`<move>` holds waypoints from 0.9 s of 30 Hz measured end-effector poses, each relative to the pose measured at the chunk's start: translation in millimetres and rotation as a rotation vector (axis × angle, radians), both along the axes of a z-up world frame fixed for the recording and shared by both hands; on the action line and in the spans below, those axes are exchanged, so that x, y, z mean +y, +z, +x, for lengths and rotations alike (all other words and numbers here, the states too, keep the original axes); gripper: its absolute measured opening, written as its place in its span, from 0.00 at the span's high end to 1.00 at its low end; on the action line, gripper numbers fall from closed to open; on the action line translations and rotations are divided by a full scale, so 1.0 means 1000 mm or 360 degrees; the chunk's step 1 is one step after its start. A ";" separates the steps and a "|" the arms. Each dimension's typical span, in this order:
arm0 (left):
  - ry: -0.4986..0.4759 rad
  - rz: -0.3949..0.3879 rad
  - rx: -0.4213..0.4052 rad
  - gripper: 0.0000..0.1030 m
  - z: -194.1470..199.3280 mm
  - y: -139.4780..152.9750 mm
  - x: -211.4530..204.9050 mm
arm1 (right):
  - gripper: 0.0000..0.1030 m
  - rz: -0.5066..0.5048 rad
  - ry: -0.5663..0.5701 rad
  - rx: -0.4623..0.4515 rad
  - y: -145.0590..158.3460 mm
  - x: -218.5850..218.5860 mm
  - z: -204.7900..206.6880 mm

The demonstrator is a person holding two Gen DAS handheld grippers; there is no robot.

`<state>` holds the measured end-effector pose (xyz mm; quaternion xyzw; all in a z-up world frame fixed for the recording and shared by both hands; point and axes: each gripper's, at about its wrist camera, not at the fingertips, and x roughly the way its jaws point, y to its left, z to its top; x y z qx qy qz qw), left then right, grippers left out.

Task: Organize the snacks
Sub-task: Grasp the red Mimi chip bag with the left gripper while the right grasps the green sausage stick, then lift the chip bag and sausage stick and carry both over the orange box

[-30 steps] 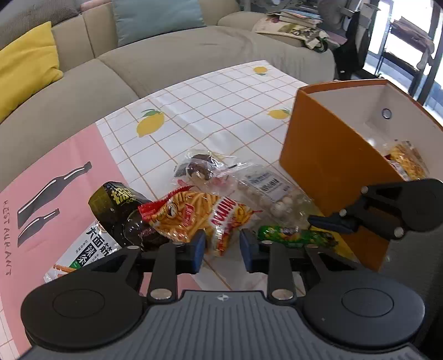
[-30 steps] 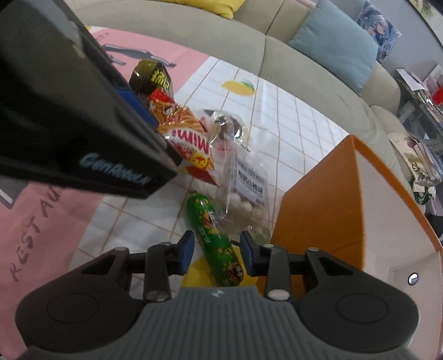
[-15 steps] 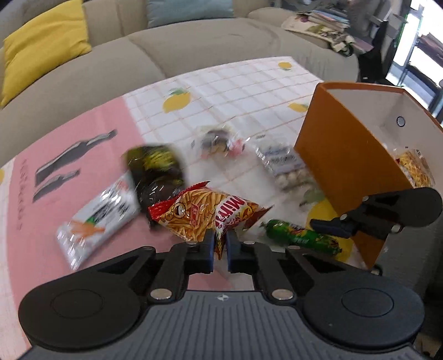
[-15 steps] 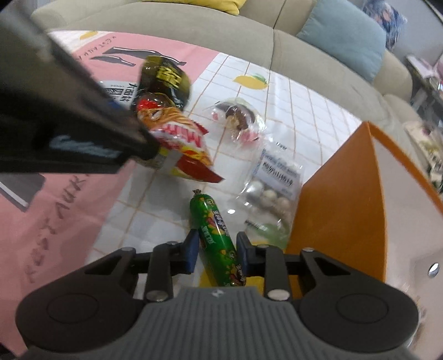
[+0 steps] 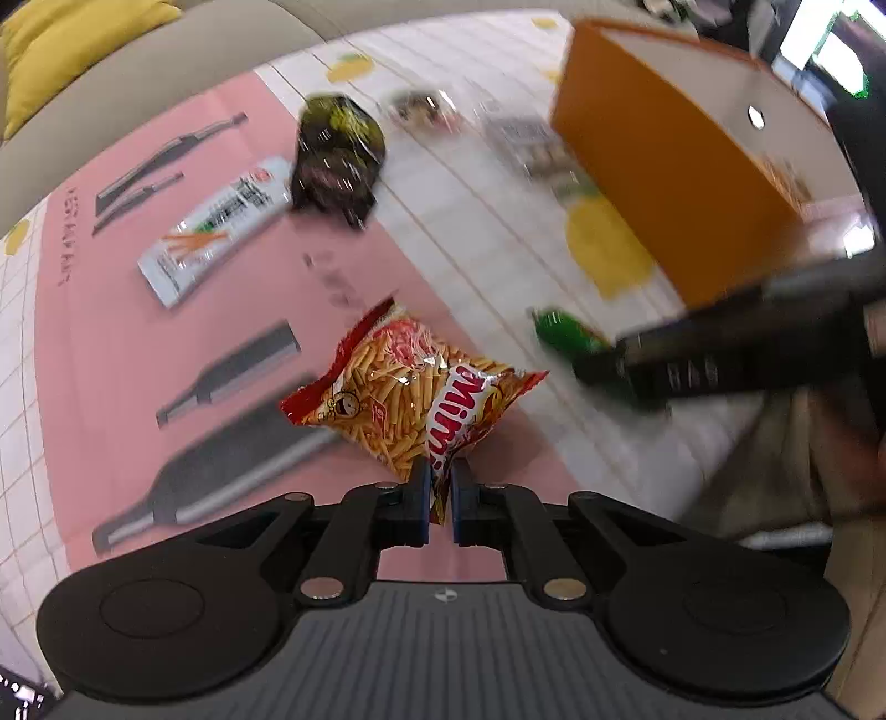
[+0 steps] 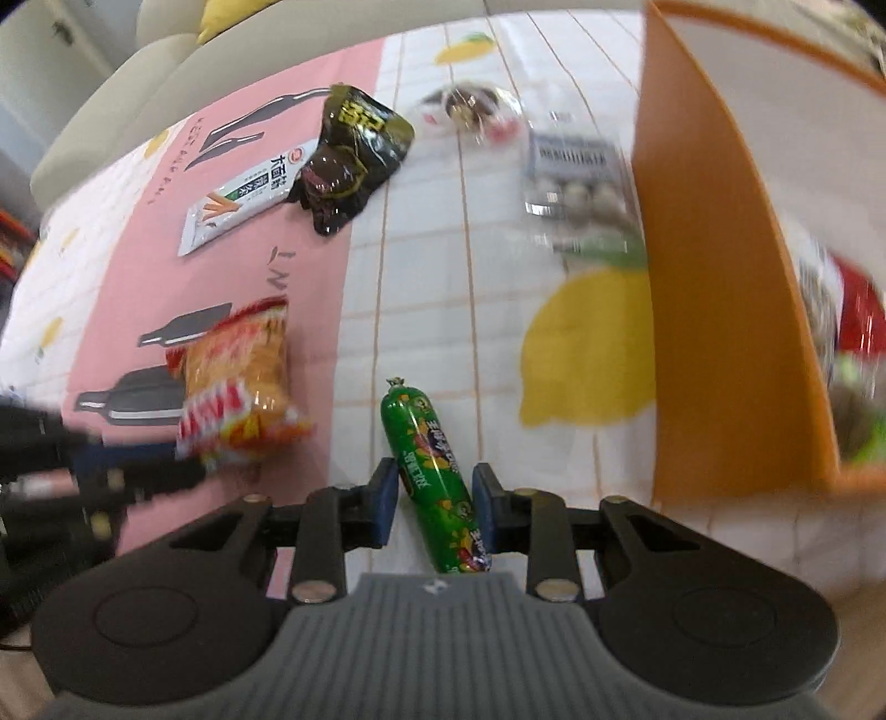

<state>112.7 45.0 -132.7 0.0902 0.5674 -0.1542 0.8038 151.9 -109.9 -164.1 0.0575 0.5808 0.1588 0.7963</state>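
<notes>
The red-and-orange snack-stick bag [image 5: 412,396] hangs over the pink part of the tablecloth, its lower edge pinched between the blue pads of the left gripper [image 5: 439,493], whose fingers are clenched almost flat on the wrapper. Just right of it, the green sausage stick [image 6: 434,473] lies lengthwise between the fingers of the right gripper [image 6: 434,501]; both pads look pressed on its sides, so it is grasped, with its knotted tip pointing away from the camera over the white checked cloth. The right gripper's jaws have just been closing on it. Beside the sausage to the right stands the orange box [image 6: 714,288], with blurred packets visible inside. Farther back on the table [image 6: 432,266] lie a black-and-yellow pouch [image 6: 351,160], touching a white stick-snack packet [image 6: 243,194], then a small clear wrapper with dark contents [image 6: 470,105] and a clear pack of pale round sweets [image 6: 576,171] close to the box wall. A beige sofa [image 5: 138,94] with a yellow cushion [image 5: 61,44] runs behind the table.
</notes>
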 end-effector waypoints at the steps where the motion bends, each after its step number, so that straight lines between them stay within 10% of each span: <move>1: -0.0004 0.0033 0.0007 0.91 -0.003 -0.001 -0.002 | 0.74 0.0005 -0.0003 0.0004 0.000 0.000 -0.003; 6: 0.0028 0.0091 -0.0043 0.59 -0.013 0.002 -0.002 | 0.72 0.0026 0.0006 0.0004 -0.001 0.000 -0.006; 12: 0.0338 -0.0156 -0.0081 0.38 -0.005 0.014 0.015 | 0.71 0.0033 0.0060 -0.0070 0.005 0.000 -0.004; 17: 0.0798 -0.0343 -0.0002 0.36 0.010 0.011 0.035 | 0.62 0.0019 0.0134 -0.0113 0.010 0.004 -0.001; 27: 0.1093 -0.0461 0.0129 0.33 0.023 -0.012 0.036 | 0.62 -0.0029 0.0226 -0.0116 0.001 0.012 -0.004</move>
